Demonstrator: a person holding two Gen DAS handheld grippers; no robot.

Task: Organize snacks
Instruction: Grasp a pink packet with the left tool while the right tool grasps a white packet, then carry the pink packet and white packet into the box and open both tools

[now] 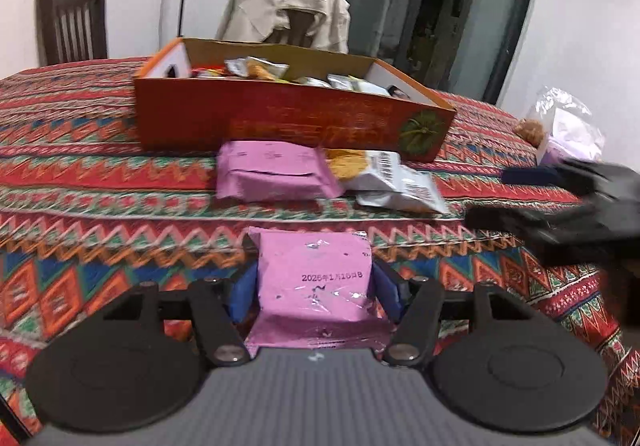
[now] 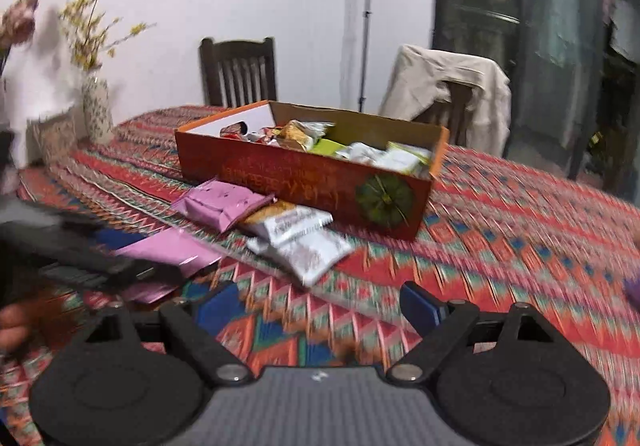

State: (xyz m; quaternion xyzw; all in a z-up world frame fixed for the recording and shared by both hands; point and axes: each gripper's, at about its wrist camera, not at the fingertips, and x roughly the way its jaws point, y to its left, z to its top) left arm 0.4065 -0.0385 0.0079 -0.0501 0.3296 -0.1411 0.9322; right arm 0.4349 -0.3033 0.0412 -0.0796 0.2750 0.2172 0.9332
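Note:
A pink snack packet (image 1: 316, 258) sits between the blue pads of my left gripper (image 1: 315, 286), which is shut on its sides just above the patterned tablecloth. In the right wrist view that gripper (image 2: 100, 262) shows blurred at the left with the pink packet (image 2: 172, 250) in it. Ahead stands an orange cardboard box (image 1: 280, 122) filled with several snack packets. In front of the box lie a second pink packet (image 1: 276, 170) and white-and-yellow packets (image 1: 384, 178). My right gripper (image 2: 320, 306) hangs open over bare cloth, with nothing between its fingers (image 2: 218, 306).
A clear plastic bag (image 1: 568, 126) with snacks lies at the table's right edge. A flower vase (image 2: 96, 110) stands at the far left. Two wooden chairs (image 2: 238, 70) stand behind the table, one draped with a beige jacket (image 2: 448, 86).

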